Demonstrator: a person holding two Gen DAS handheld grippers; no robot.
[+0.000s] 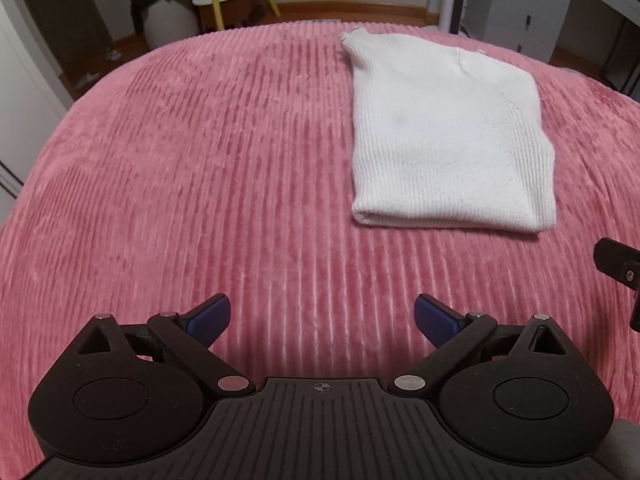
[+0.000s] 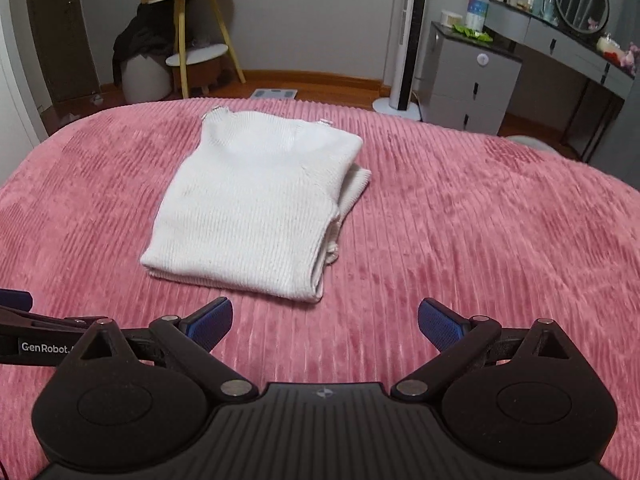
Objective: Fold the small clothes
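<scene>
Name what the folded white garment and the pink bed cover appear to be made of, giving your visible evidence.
Folded white garment: probably ribbed knit, cotton or wool; fine vertical ribs, matte.
Pink bed cover: apparently plush corduroy-style fleece; raised parallel ridges, slight sheen.

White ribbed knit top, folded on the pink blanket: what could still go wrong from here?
1. The white ribbed knit top shows uneven layers poking out along its right edge; they may slip apart if it is lifted.
2. The pink corduroy blanket is soft and ridged, so sliding the top could drag the fold open.
</scene>
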